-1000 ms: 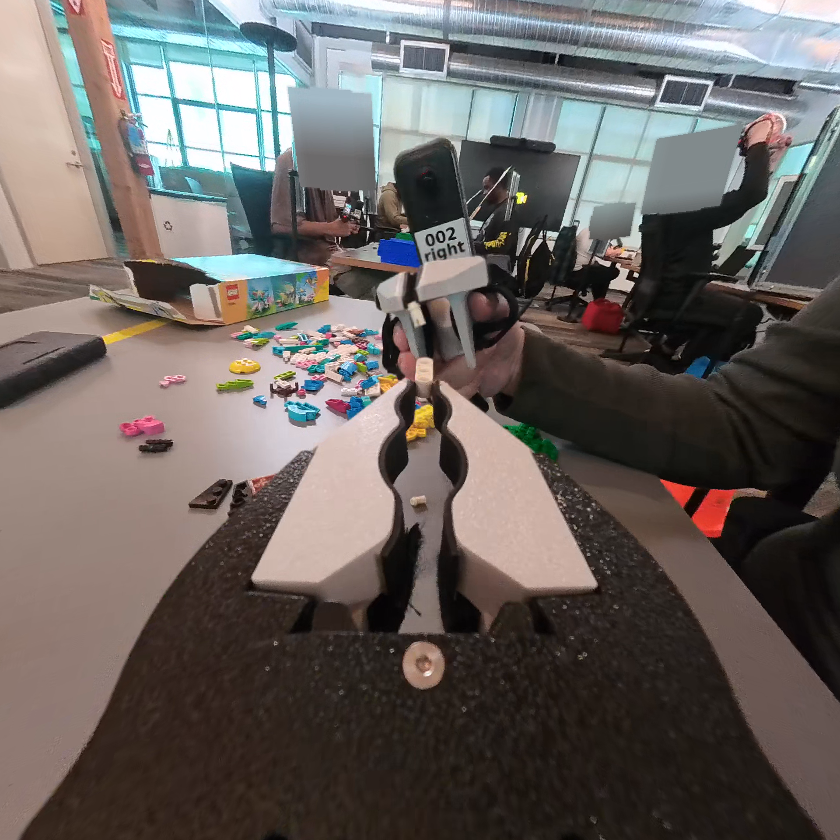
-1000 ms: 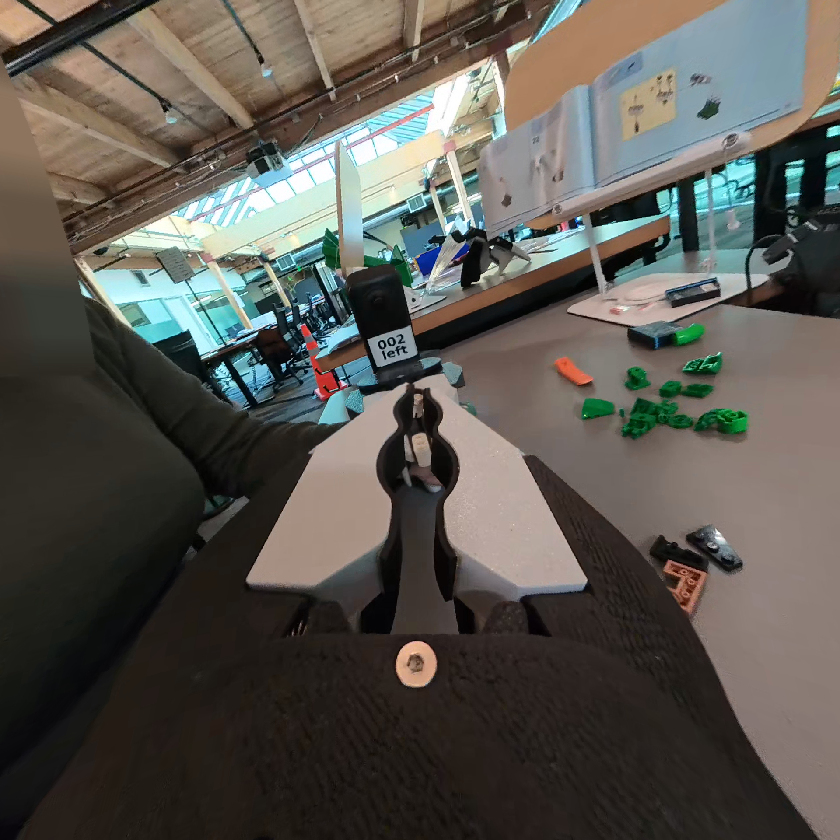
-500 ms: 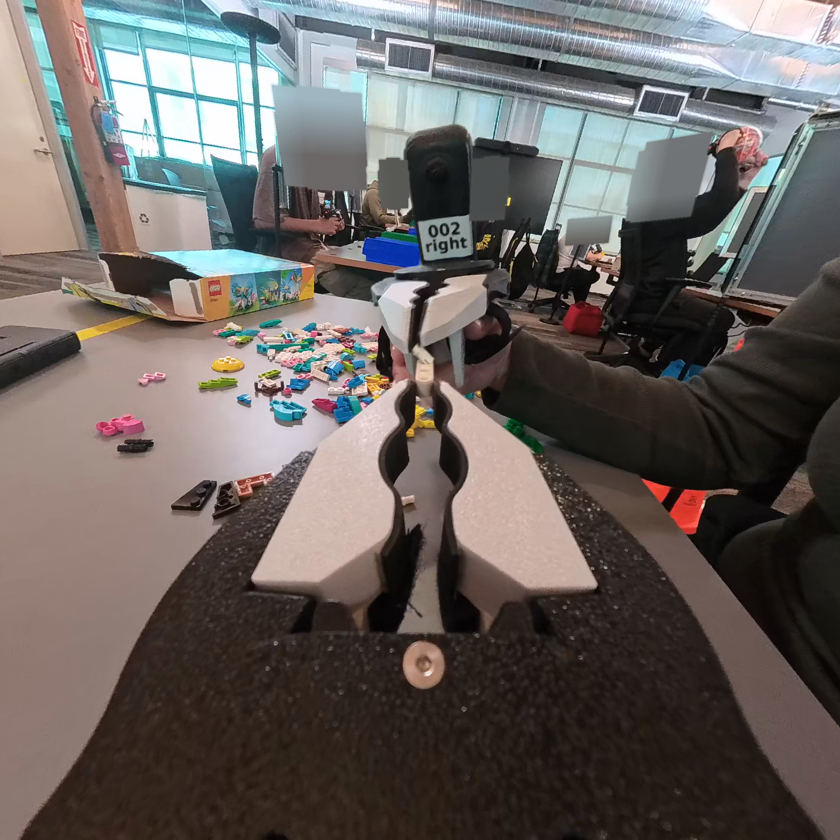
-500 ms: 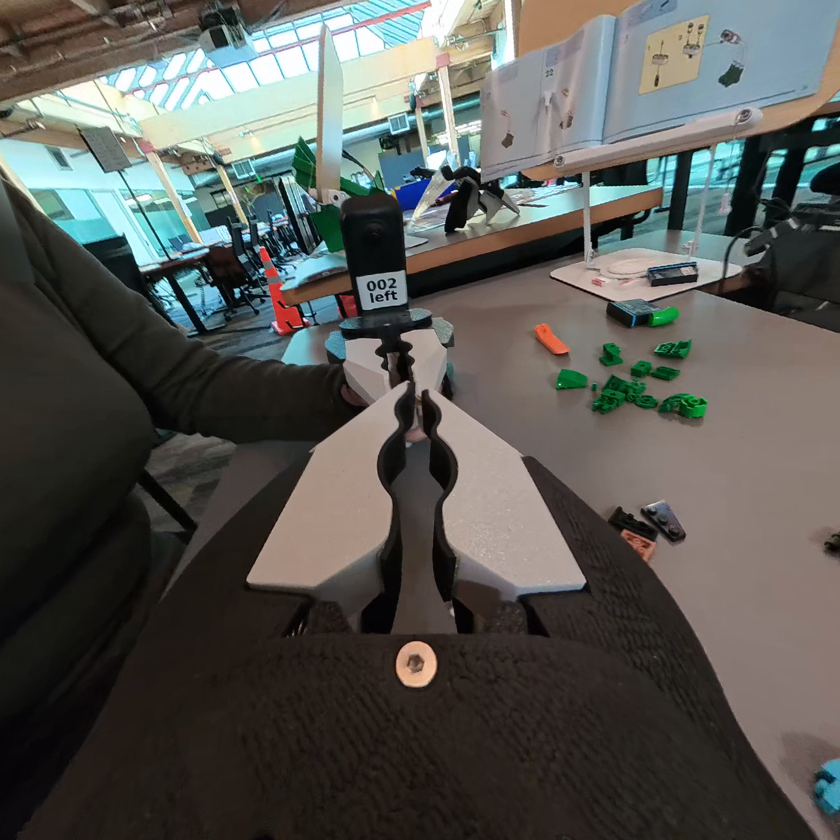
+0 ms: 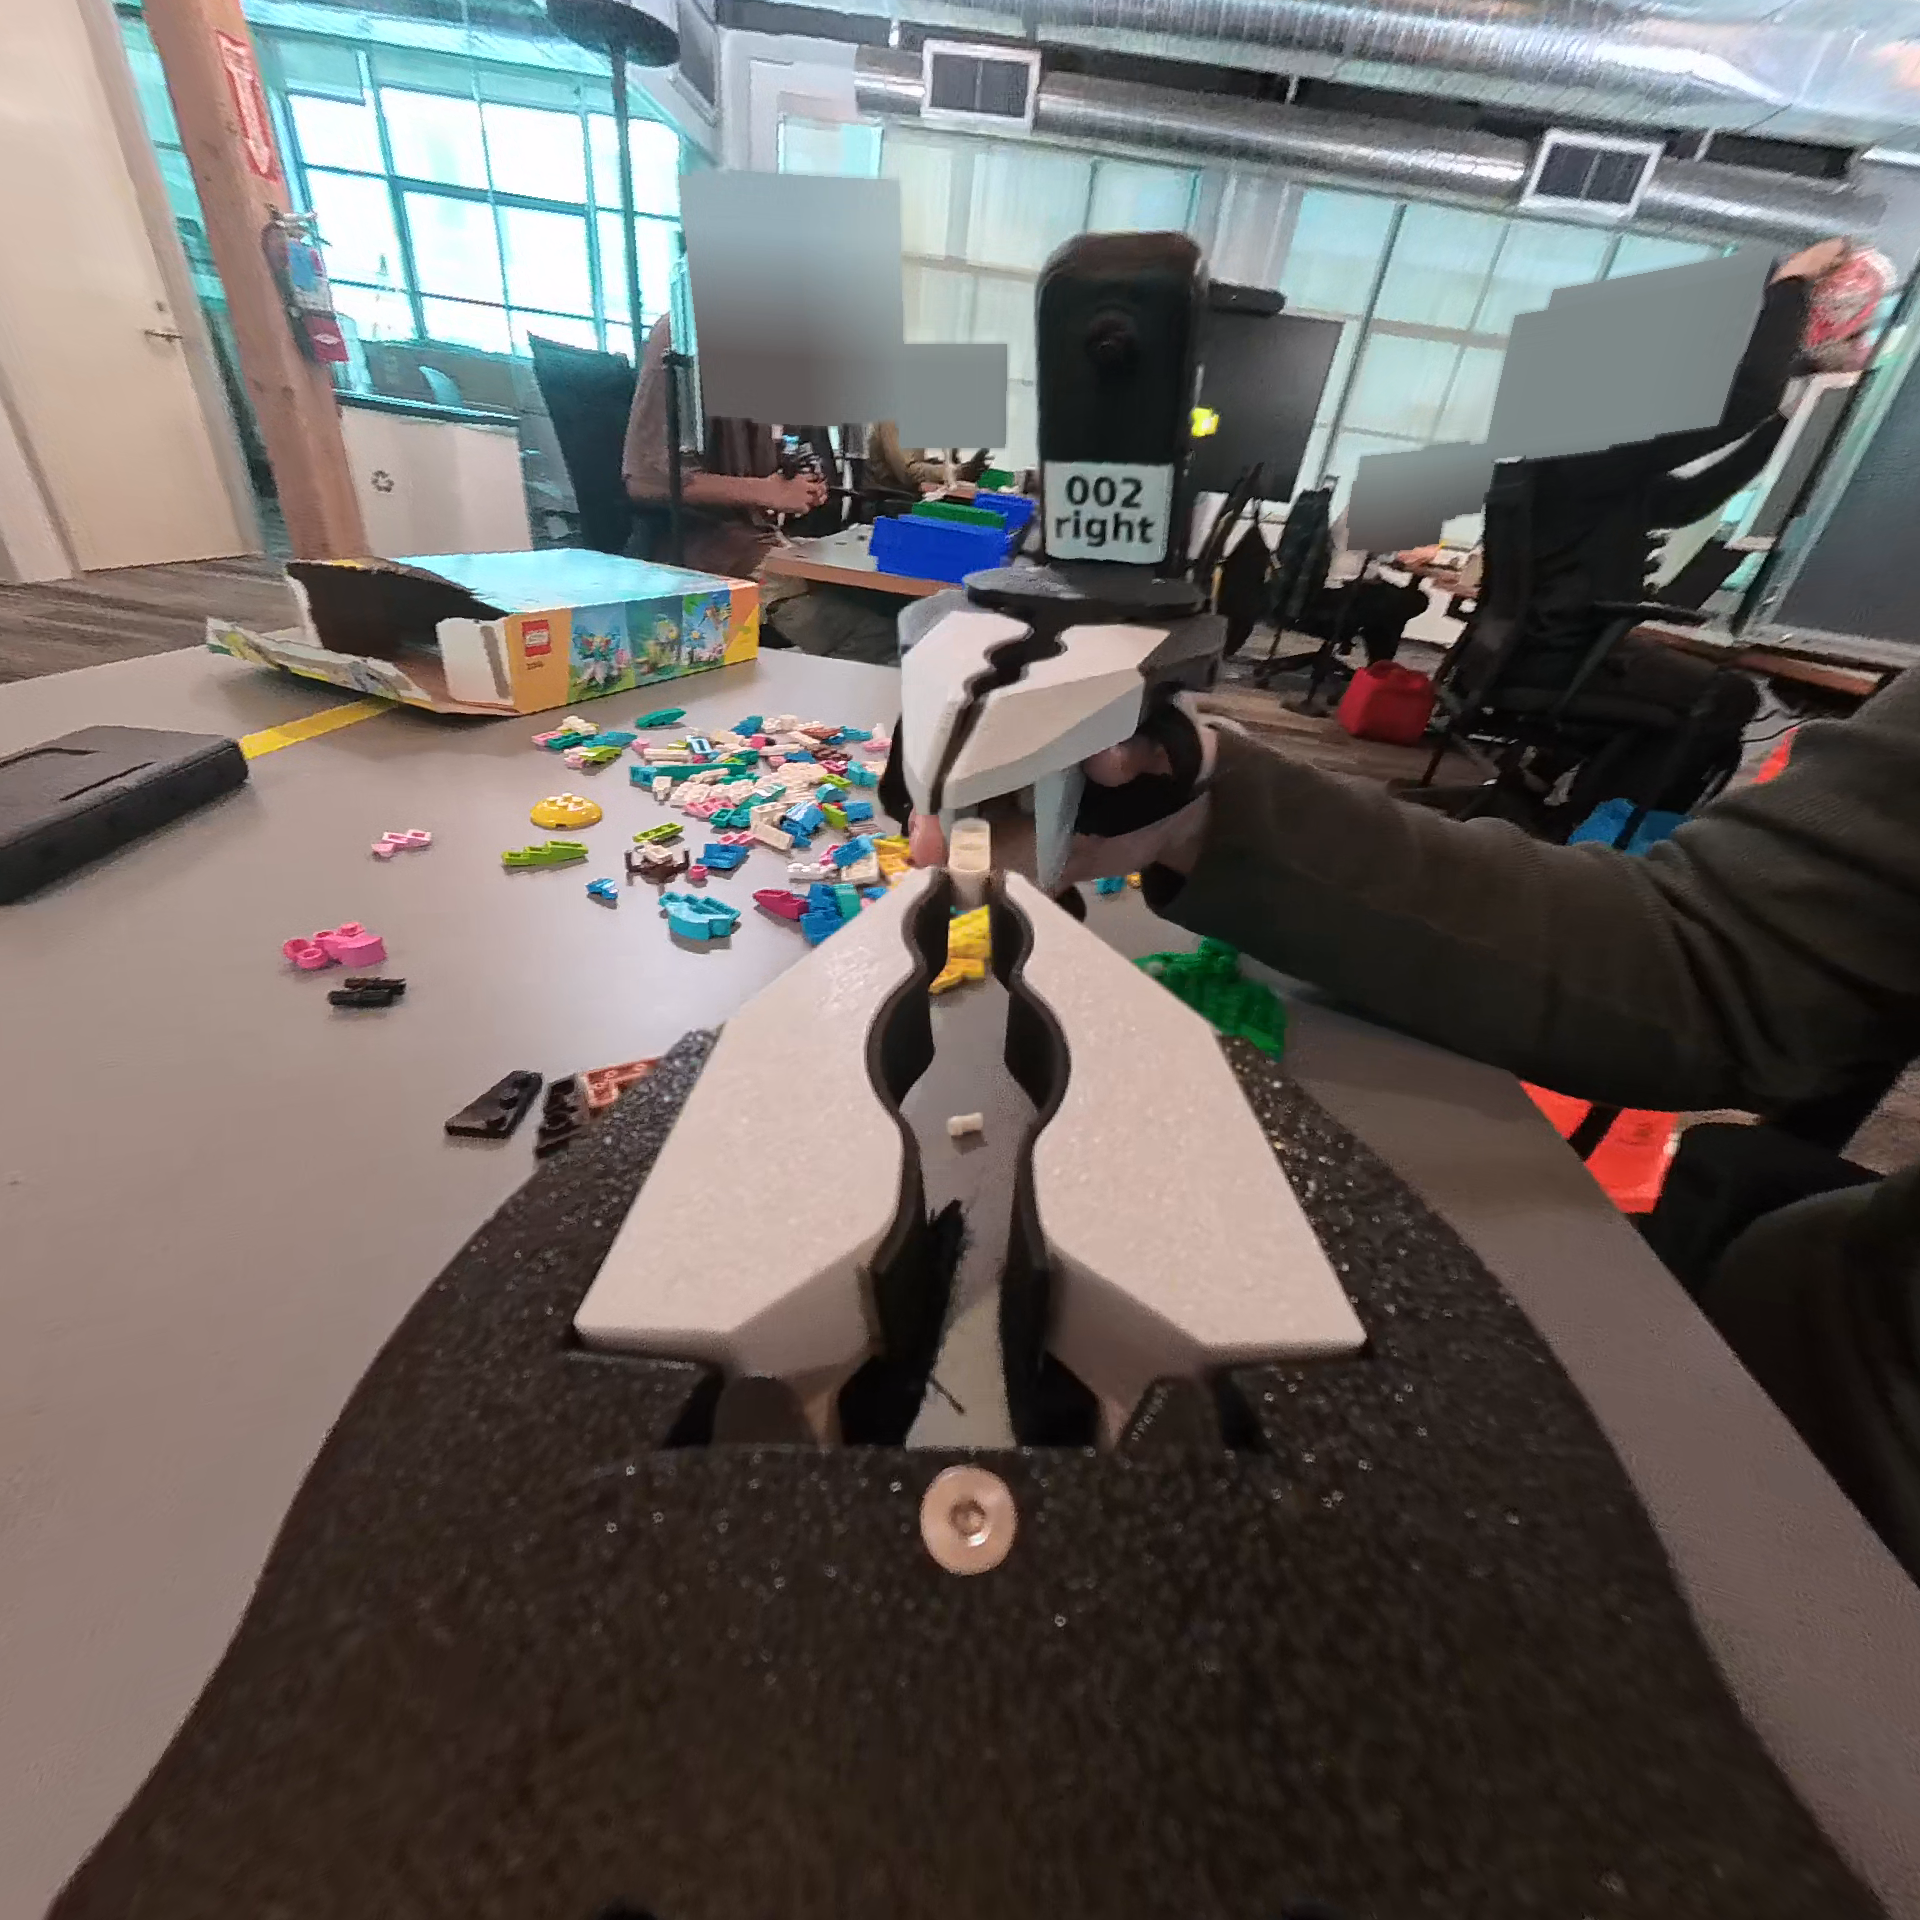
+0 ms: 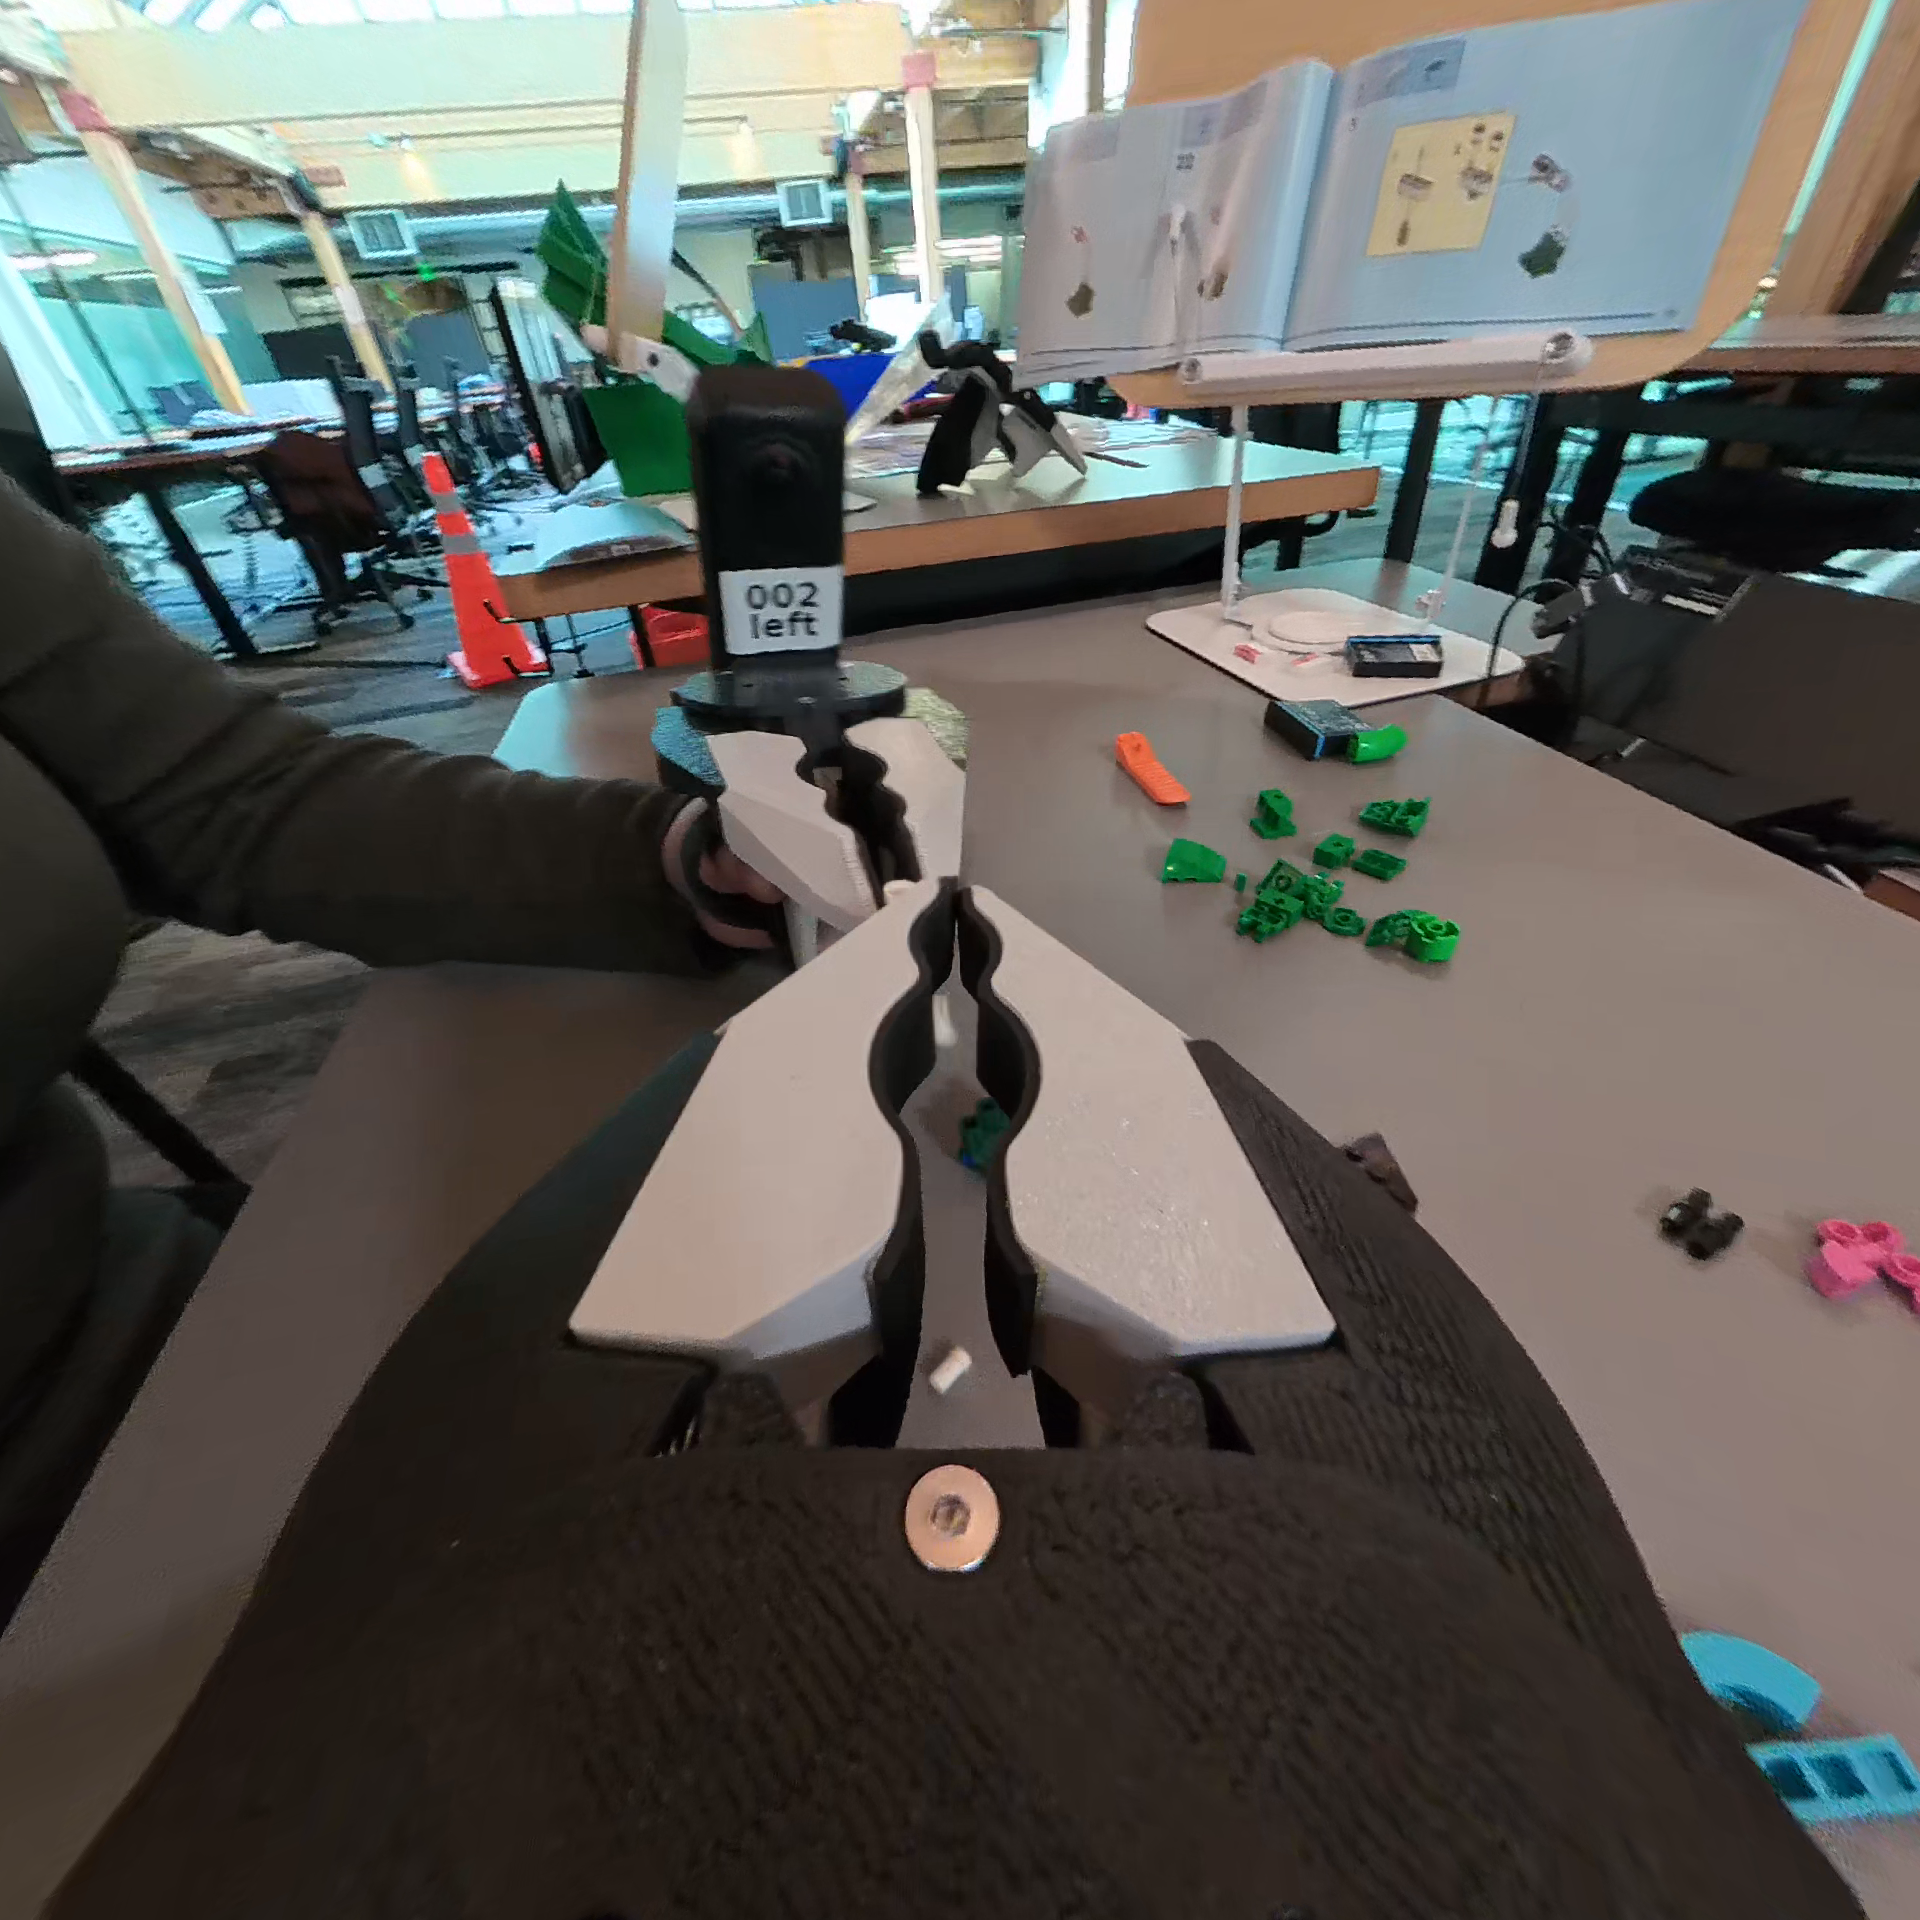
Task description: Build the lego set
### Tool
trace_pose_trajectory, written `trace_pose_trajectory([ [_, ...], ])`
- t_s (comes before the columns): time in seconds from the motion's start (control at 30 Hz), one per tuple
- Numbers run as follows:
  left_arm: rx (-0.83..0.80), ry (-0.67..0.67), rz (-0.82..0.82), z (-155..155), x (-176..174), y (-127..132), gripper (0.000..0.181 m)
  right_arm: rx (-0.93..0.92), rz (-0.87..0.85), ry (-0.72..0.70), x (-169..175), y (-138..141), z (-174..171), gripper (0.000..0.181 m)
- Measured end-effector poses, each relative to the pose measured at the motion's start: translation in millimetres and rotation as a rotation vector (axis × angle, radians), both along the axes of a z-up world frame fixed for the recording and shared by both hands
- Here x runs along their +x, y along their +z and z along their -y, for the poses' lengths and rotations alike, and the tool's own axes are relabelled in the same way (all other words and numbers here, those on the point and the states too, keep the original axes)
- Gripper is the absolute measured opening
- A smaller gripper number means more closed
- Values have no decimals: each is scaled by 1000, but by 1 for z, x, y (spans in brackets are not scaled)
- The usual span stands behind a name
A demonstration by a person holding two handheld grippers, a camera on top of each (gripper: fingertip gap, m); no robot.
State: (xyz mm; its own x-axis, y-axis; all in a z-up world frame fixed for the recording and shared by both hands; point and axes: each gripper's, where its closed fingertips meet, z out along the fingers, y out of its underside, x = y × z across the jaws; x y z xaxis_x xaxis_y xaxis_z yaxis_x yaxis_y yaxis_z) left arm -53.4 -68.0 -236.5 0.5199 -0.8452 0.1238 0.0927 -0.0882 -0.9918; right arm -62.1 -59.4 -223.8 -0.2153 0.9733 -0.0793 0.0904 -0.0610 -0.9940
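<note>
1. The left claw (image 5: 971, 883) pinches a small white round peg (image 5: 969, 857) at its very tip, and the peg stands nearly upright, with its open end up. Keep this pinch firm and do not tilt it.

2. The right claw (image 6: 951, 904) is pressed together at its tips. I cannot tell if it holds a piece; from the left wrist view its tips (image 5: 940, 805) hang just above the peg, toward 11 o'clock.

3. In my judgement the step in hand is joining something to the top of the peg. Bring the right claw straight down along the peg's axis, slowly, because a side push may twist the peg out of the pinch.

4. The peg is short, pale and smooth, so it will probably slip easily.

5. A second white peg (image 5: 964, 1125) lies on the grey worktop (image 5: 260, 1143) under the left claw, seen between its fingers.

6. In the left wrist view, the loose coloured bricks (image 5: 748, 790) lie at 11 o'clock, near the opened box (image 5: 582, 644). In the right wrist view, green pieces (image 6: 1309, 883) lie at 2 o'clock and the open instruction booklet (image 6: 1351, 208) stands at 1 o'clock.
</note>
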Motion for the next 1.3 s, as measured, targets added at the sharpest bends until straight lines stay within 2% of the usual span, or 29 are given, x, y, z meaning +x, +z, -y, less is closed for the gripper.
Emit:
trace_pose_trajectory([
  [0.1, 42, 121, -12, -11, -14, 4, 5, -27, -13, -101, -1, 0, -19, 0],
  [0.23, 145, 400, 1, -27, -52, 18, 5, 14, -30, -275, 4, 1, -47, 0],
  [0.37, 231, 592, -1, -32, -71, 25, 5, 86, -27, -337, 3, 1, -52, 0],
  [0.6, 400, 718, -110, -30, -71, 32, 5, 135, 111, -360, -6, -20, -51, 3],
  [0.7, 422, 778, -92, -27, -81, 37, 5, 103, 93, -569, -4, -7, -86, 2],
  [0.8, 398, 807, -45, -29, -87, 37, 5, 14, 223, -468, -23, -12, -88, 5],
  [0.9, 398, 840, -46, -33, -92, 37, 5, 7, 461, -235, -47, -36, -74, 11],
  [1.0, 396, 840, -30, -31, -94, 39, 5, 53, 600, -37, -57, -62, -56, 17],
  [1.07, 393, 826, -21, -29, -95, 40, 5, 88, 701, -16, -56, -81, -60, 17],
  [1.1, 392, 830, -12, -27, -97, 41, 5, 47, 744, -7, -57, -87, -61, 17],
  [1.2, 397, 827, 2, -25, -99, 44, 5, -108, 862, 45, -62, -93, -55, 16],
  [1.3, 382, 816, 6, -28, -98, 42, 5, -120, 946, 54, -64, -98, -50, 15],
])
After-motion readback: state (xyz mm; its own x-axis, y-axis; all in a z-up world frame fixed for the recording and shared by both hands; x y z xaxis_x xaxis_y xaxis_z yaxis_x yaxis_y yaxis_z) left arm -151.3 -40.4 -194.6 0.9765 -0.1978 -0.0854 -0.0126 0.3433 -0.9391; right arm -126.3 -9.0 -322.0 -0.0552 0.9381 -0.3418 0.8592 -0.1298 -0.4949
